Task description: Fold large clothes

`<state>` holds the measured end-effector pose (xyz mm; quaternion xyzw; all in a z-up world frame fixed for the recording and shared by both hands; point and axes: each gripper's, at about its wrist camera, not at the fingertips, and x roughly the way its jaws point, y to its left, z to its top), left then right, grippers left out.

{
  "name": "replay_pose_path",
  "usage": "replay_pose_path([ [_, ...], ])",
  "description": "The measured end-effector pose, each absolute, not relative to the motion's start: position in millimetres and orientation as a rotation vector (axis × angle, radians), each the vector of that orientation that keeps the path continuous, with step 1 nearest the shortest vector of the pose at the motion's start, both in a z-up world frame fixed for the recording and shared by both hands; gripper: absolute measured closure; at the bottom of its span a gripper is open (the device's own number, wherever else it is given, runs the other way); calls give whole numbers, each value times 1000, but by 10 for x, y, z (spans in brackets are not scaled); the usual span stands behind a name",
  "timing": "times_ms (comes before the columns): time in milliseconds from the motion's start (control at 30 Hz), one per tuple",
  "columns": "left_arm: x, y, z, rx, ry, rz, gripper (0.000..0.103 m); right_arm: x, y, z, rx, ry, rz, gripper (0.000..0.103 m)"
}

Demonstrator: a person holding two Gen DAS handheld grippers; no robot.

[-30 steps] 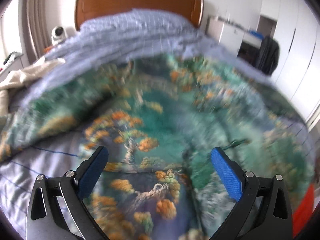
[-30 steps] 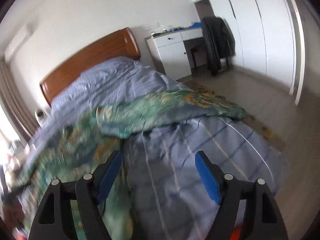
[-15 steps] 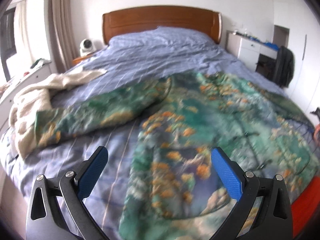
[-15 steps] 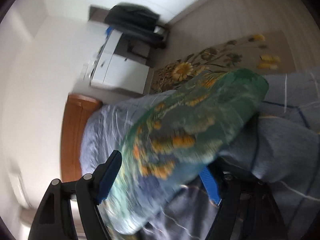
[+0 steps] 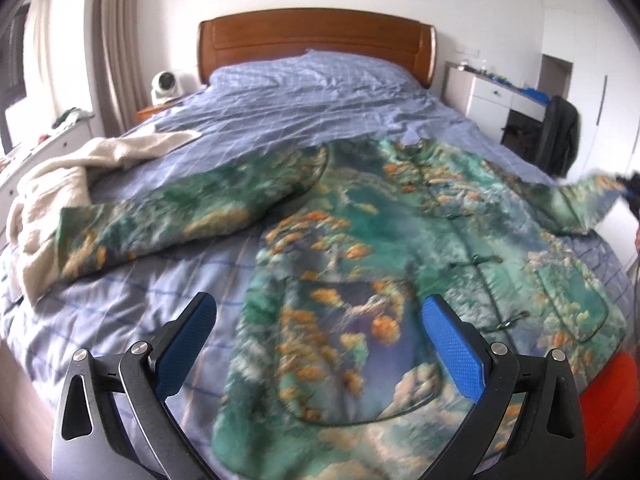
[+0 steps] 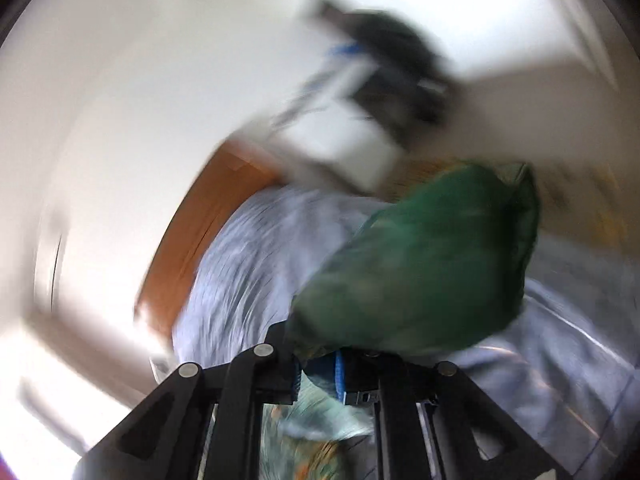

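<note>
A green quilted jacket point(image 5: 400, 240) with orange tree print lies spread face up on the blue checked bed point(image 5: 300, 100), its left sleeve point(image 5: 180, 220) stretched out flat. My left gripper point(image 5: 320, 344) hovers open above the jacket's hem, nothing between its blue pads. At the bed's right edge the other sleeve point(image 5: 588, 204) is lifted off the cover. In the blurred right wrist view, my right gripper point(image 6: 320, 360) has its jaws closing on that sleeve point(image 6: 420, 272), the fabric pinched between them and bulging out beyond the fingers.
A cream fleece garment point(image 5: 52, 184) lies heaped at the bed's left edge. Behind stand the wooden headboard point(image 5: 316, 44), a small white fan point(image 5: 164, 84) and a white desk point(image 5: 492, 96) with a dark coat point(image 5: 560, 136) on a chair. Something red point(image 5: 608, 392) sits bottom right.
My right gripper went from open over the bed to closed on the jacket's sleeve end, rolled and lifted it. The left gripper pulled back, so the whole jacket shows.
</note>
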<state>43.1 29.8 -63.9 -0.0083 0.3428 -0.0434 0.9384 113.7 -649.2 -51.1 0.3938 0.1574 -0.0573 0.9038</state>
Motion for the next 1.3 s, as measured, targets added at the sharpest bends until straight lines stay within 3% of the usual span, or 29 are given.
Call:
replay_pose_path([
  [167, 595, 135, -631, -79, 716, -167, 0, 1439, -5186, -152, 417, 442, 81, 92],
  [400, 792, -27, -667, -143, 771, -348, 1, 1729, -3746, -833, 113, 676, 177, 92],
  [500, 940, -125, -738, -163, 833, -395, 1, 1681, -3336, -1237, 13, 805, 180, 74],
  [567, 1032, -197, -783, -204, 864, -457, 1, 1543, -3224, -1388, 26, 861, 201, 45],
  [633, 1145, -300, -816, -241, 887, -514, 1, 1366, -3194, -1354, 62, 842, 234, 34],
  [800, 1561, -663, -960, -309, 947, -615, 1, 742, -3405, -1142, 168, 807, 271, 32],
  [933, 2028, -1083, -1330, -259, 1116, -569, 3, 390, -3496, -1115, 229, 803, 265, 31],
  [1033, 2103, -1271, -1468, -138, 1137, -470, 29, 87, -3647, -1081, 279, 811, 252, 31],
  [1133, 2009, -1408, -1341, -101, 1091, -501, 75, -139, -3779, -1066, 328, 809, 234, 31],
  [1167, 2002, -1422, -1309, -92, 1085, -498, 86, -161, -3802, -1085, 337, 809, 225, 31],
  [1200, 1969, -1461, -1239, -74, 1063, -497, 92, -218, -3836, -1100, 344, 810, 211, 31],
  [1300, 1949, -1475, -1078, -74, 1035, -508, 95, -201, -3876, -1135, 328, 822, 188, 31],
])
